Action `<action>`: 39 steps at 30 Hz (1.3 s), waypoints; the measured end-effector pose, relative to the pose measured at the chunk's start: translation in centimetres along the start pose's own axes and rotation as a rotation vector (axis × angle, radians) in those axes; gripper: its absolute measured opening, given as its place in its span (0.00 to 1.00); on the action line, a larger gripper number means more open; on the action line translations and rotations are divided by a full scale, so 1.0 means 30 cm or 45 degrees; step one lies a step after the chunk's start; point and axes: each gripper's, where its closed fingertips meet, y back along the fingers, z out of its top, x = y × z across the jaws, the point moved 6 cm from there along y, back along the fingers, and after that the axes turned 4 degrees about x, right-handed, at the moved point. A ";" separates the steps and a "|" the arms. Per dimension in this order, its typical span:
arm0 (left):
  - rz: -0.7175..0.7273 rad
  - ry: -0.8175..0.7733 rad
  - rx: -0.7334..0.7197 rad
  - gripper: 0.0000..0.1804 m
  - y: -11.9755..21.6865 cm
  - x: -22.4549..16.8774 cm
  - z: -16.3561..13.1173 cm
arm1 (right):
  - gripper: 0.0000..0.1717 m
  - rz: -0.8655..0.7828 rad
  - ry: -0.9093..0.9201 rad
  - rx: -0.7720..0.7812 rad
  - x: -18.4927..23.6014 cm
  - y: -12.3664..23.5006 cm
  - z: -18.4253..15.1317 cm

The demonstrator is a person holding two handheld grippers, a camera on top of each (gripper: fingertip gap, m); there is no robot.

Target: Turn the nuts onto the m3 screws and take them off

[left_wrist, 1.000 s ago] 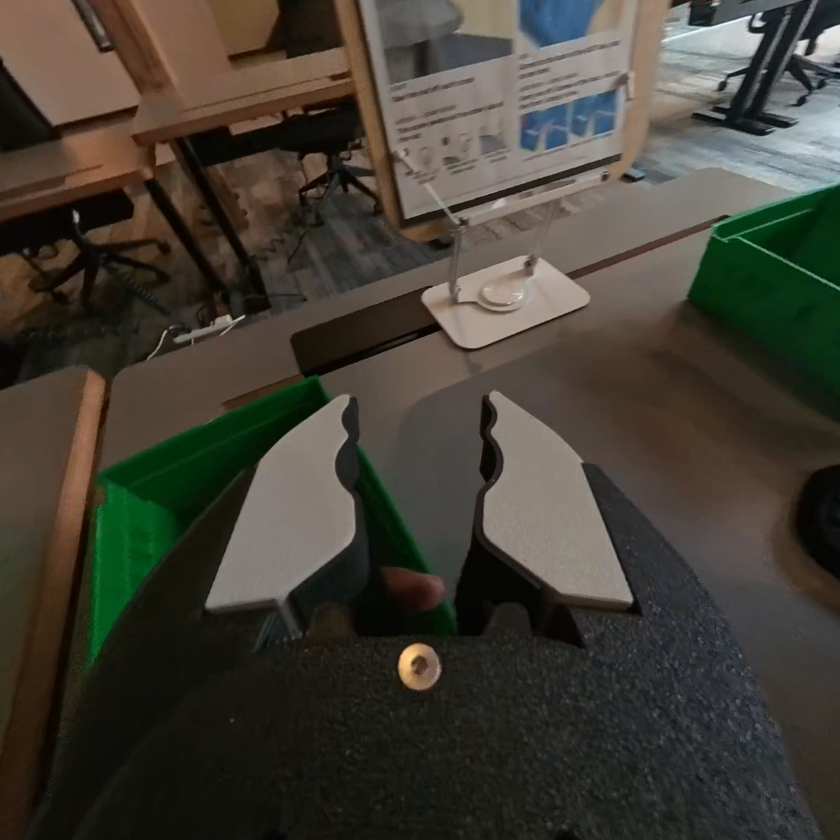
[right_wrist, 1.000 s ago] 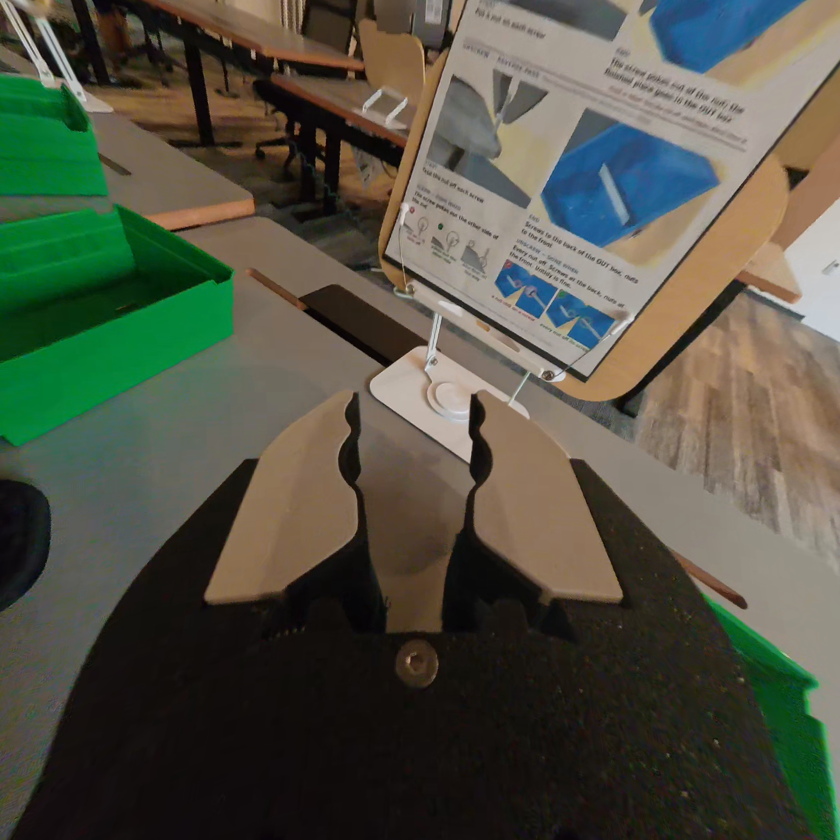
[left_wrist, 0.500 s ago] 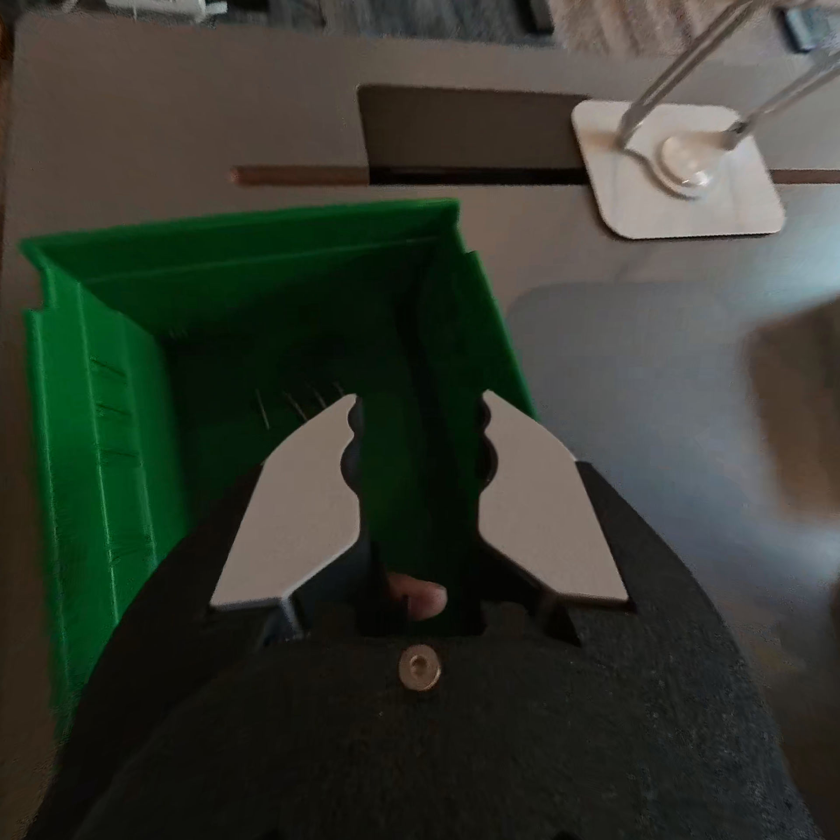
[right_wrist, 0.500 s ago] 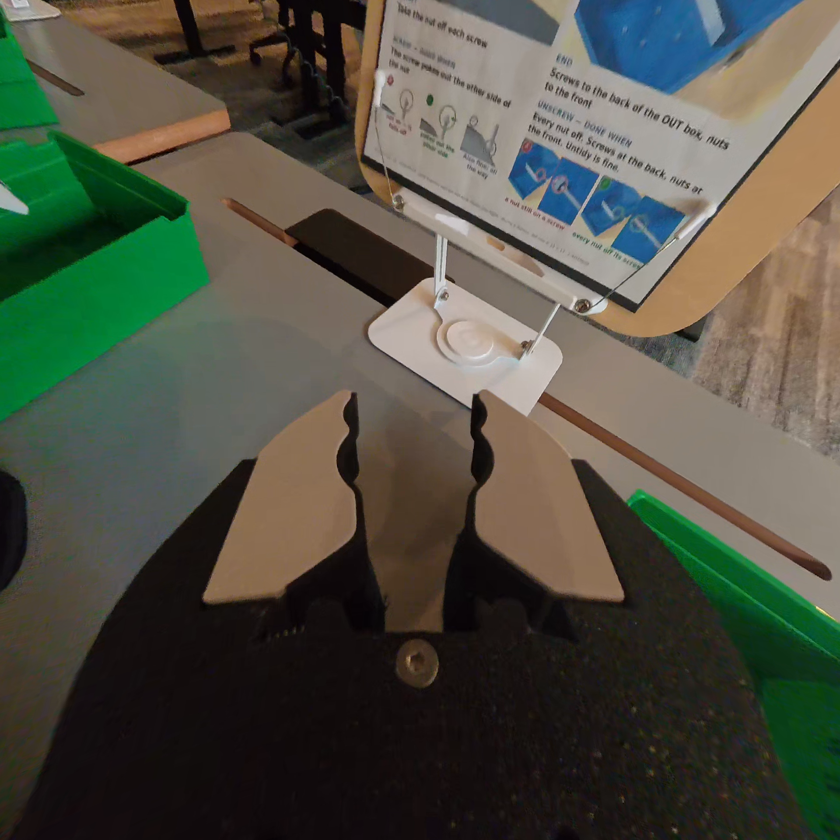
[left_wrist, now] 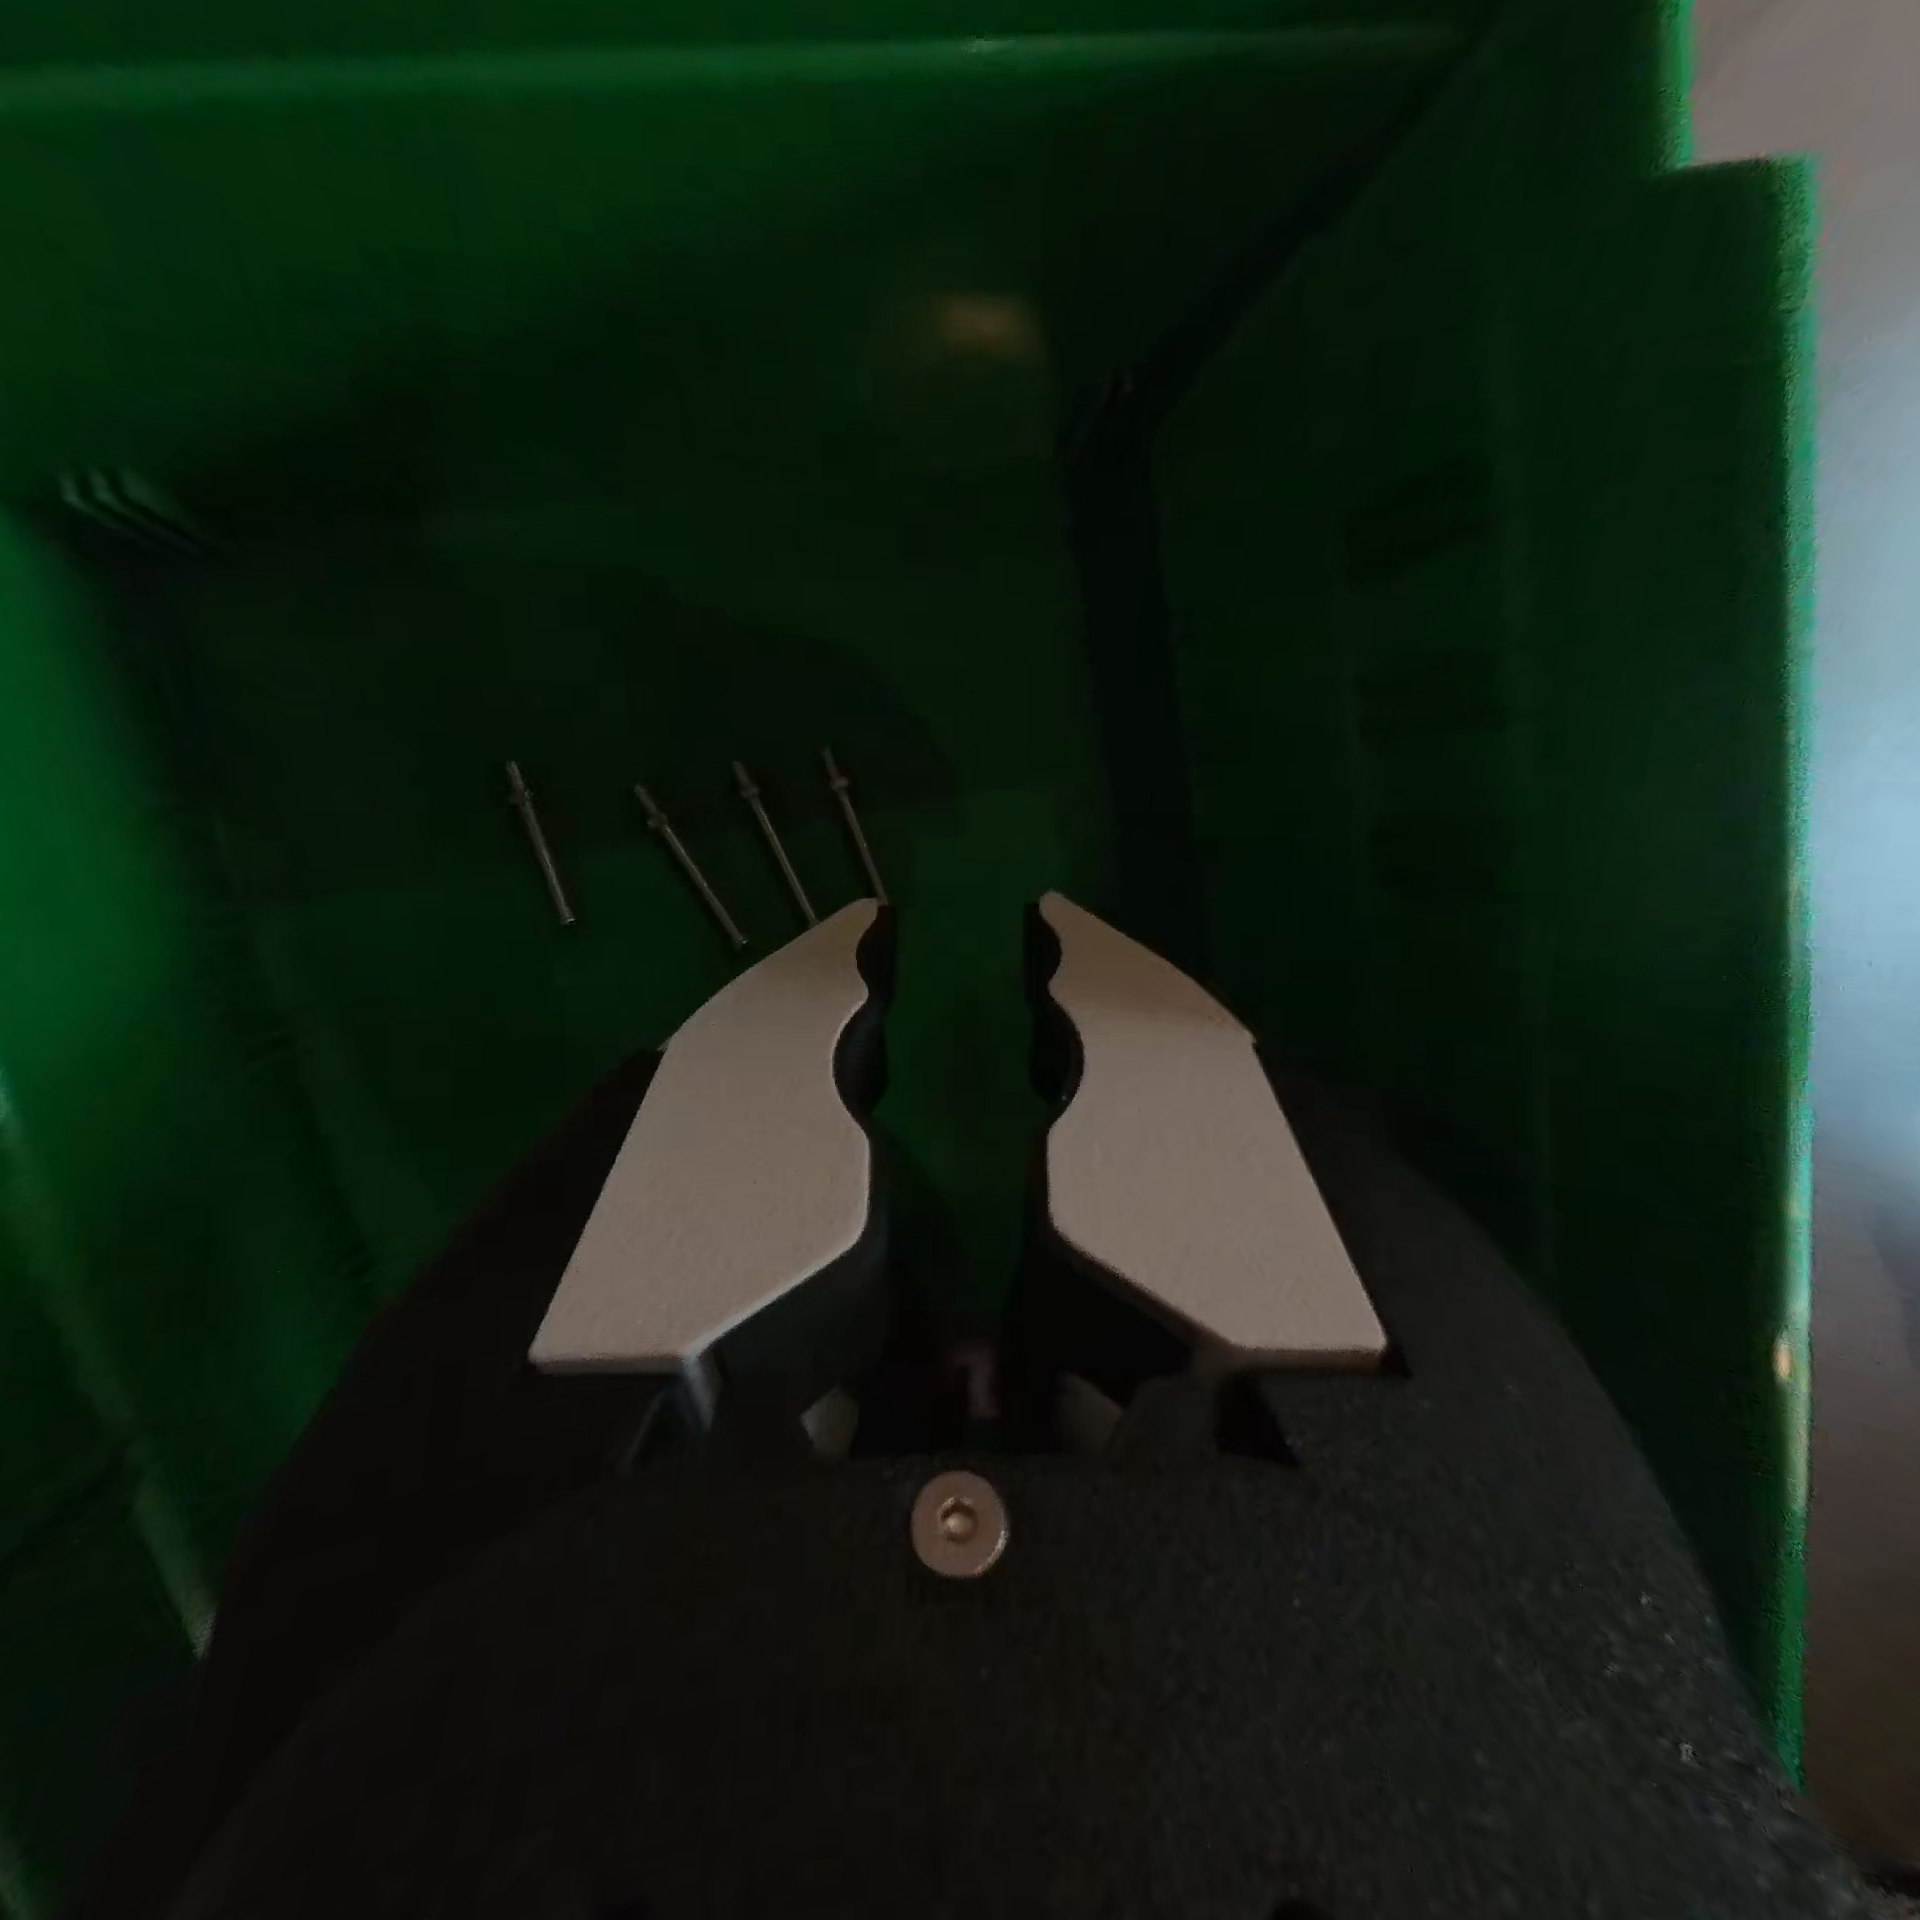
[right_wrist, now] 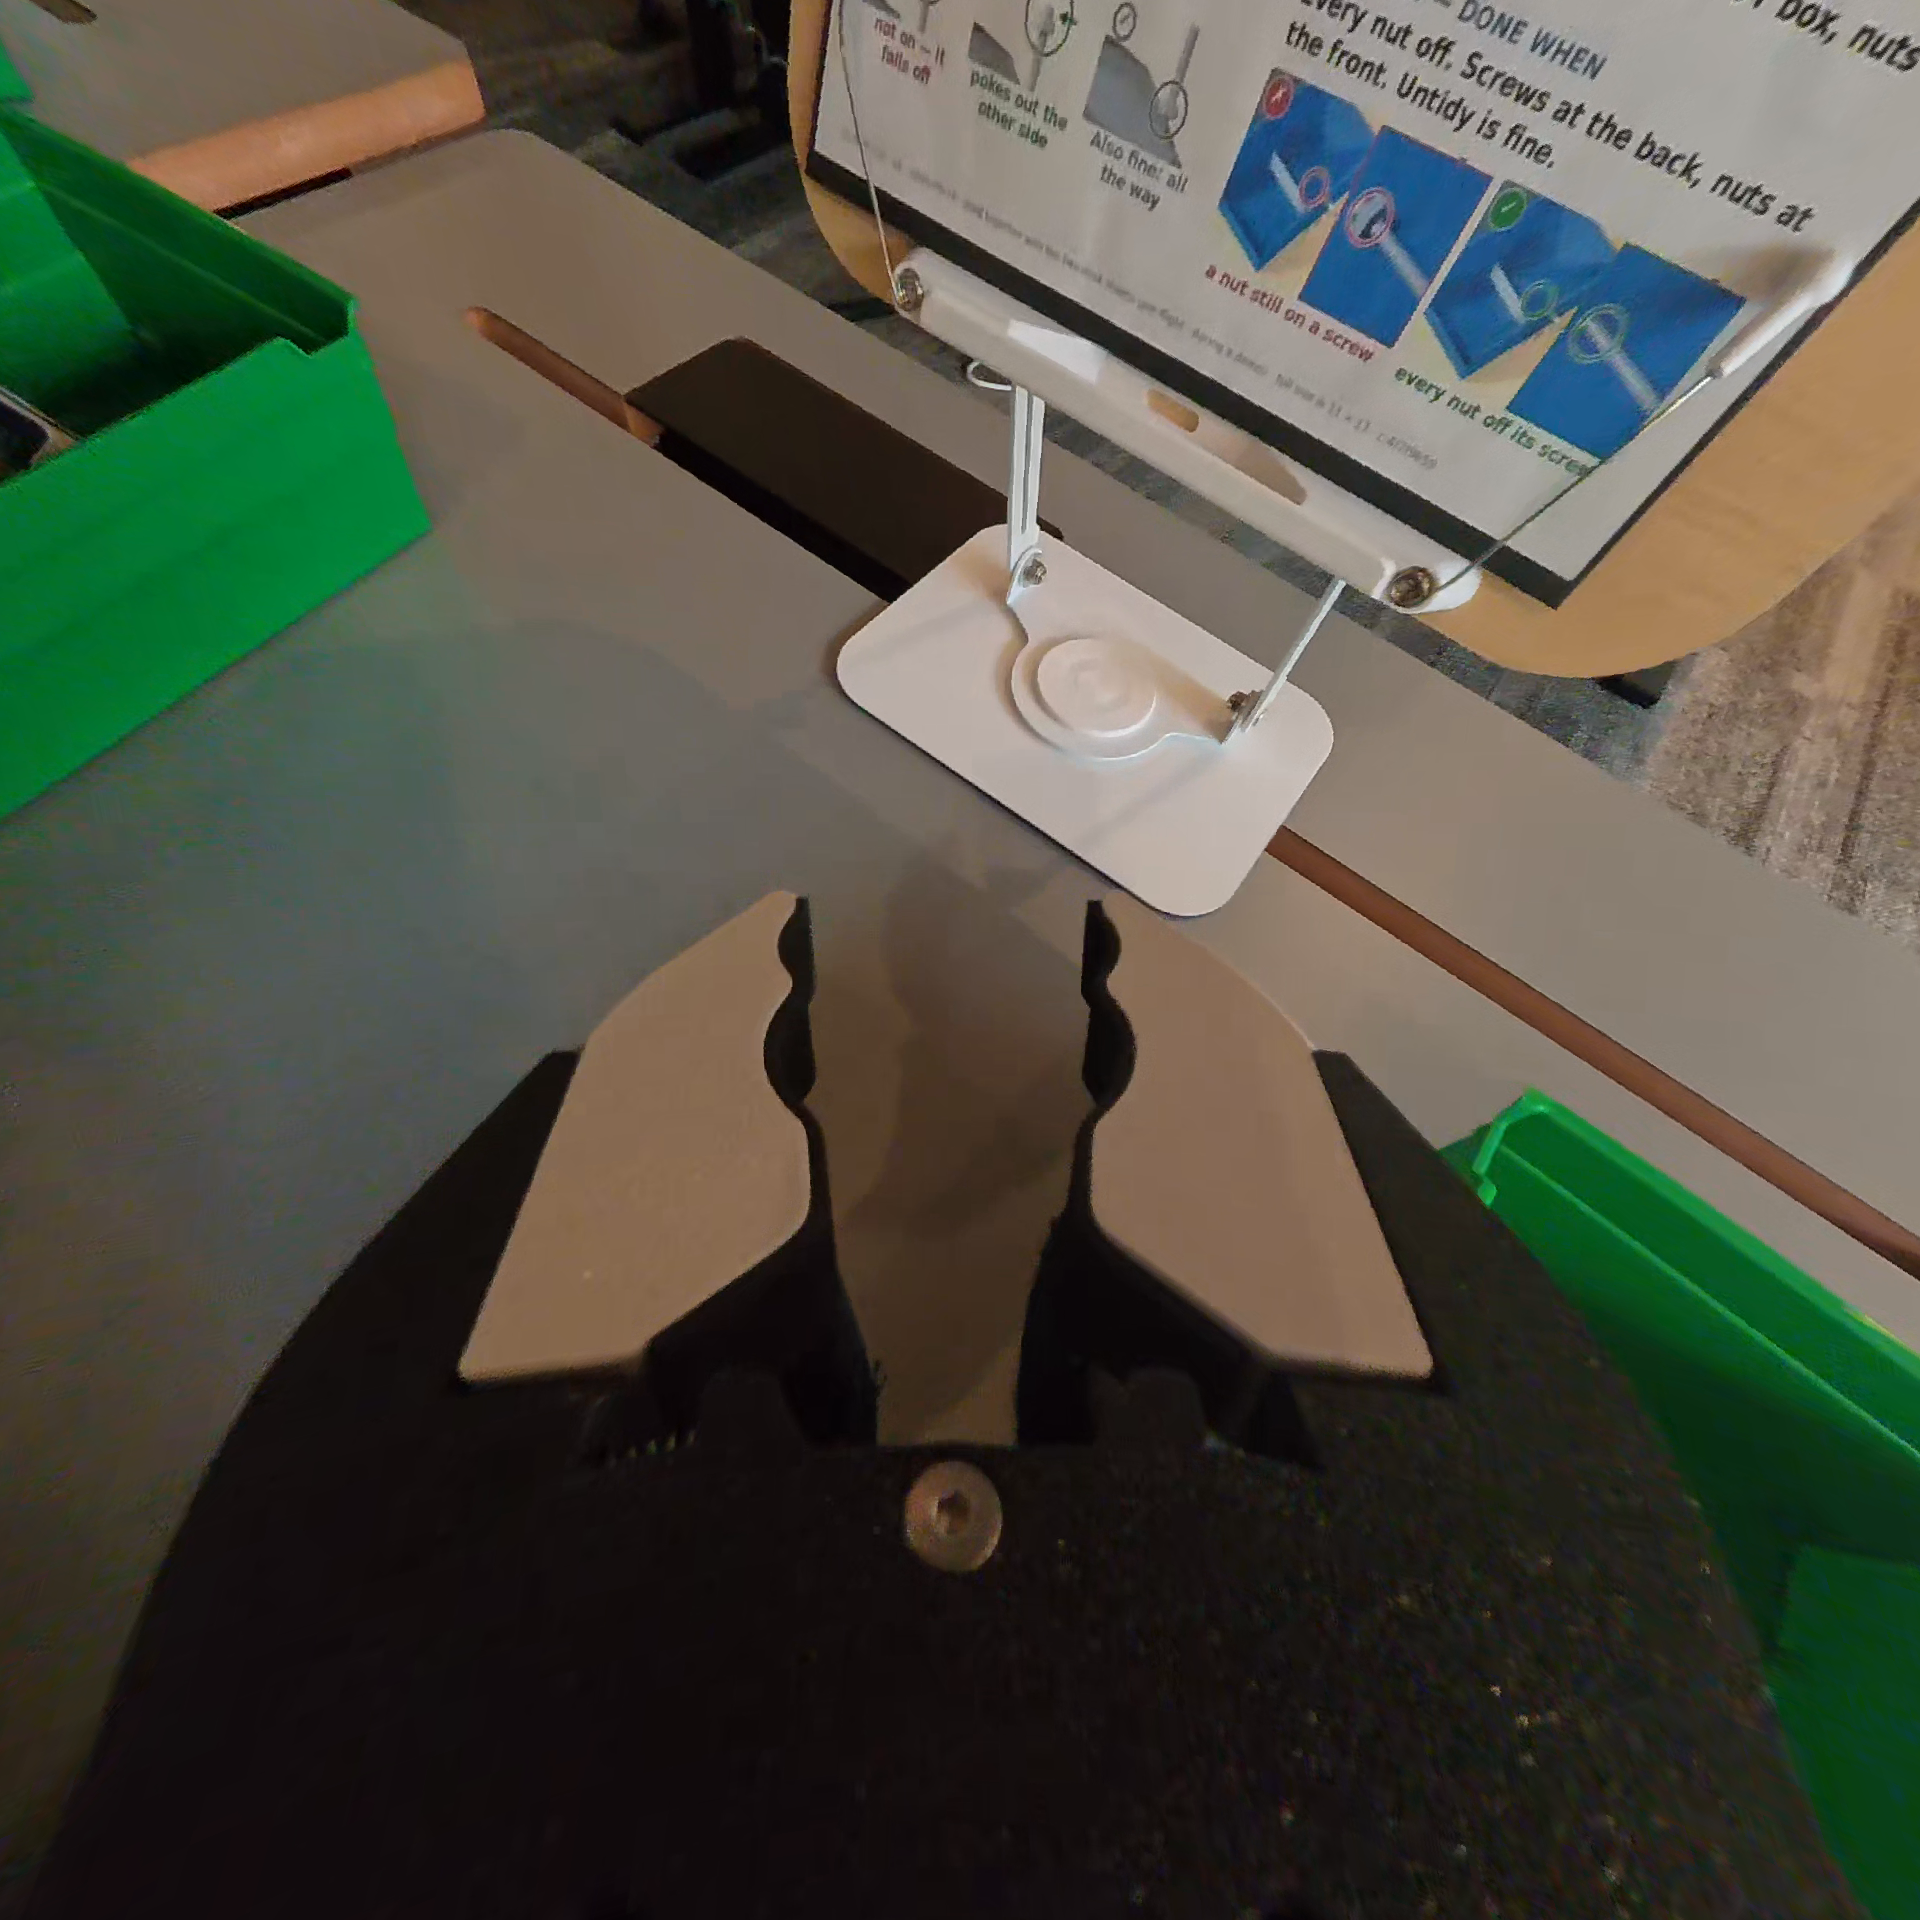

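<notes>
In the left wrist view my left gripper [left_wrist: 958, 914] hangs low inside a green box [left_wrist: 520, 312], open and empty, with a narrow gap between its fingertips. Several thin dark screws [left_wrist: 686, 862], each with a small nut near its far end, lie in a row on the box floor just left of the left fingertip [left_wrist: 831, 935]. The nearest screw [left_wrist: 852, 821] runs up to that fingertip's edge. In the right wrist view my right gripper [right_wrist: 945, 914] is open and empty above the bare grey table [right_wrist: 416, 935].
A white stand [right_wrist: 1081, 717] holds an instruction sheet [right_wrist: 1351, 208] at the table's back. The green box [right_wrist: 187, 499] shows at the left of the right wrist view; a second green box [right_wrist: 1714, 1351] sits at the right. A dark slot [right_wrist: 810, 457] lies behind. There is about 45 centimetres between the tips of the two grippers.
My left gripper swung from above the table down into the green box and its fingers drew closer together. My right gripper tilted downward toward the table and opened slightly.
</notes>
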 end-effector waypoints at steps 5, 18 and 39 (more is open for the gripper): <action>0.025 -0.001 0.063 0.11 -0.006 0.022 -0.005 | 0.29 0.013 0.011 -0.016 0.009 0.003 0.008; 0.070 -0.027 0.167 0.09 -0.039 0.034 0.017 | 0.29 0.000 -0.007 -0.064 -0.011 0.032 0.011; 0.155 -0.058 -0.005 0.01 -0.025 0.064 -0.008 | 0.29 -0.012 0.011 -0.077 -0.006 0.026 0.016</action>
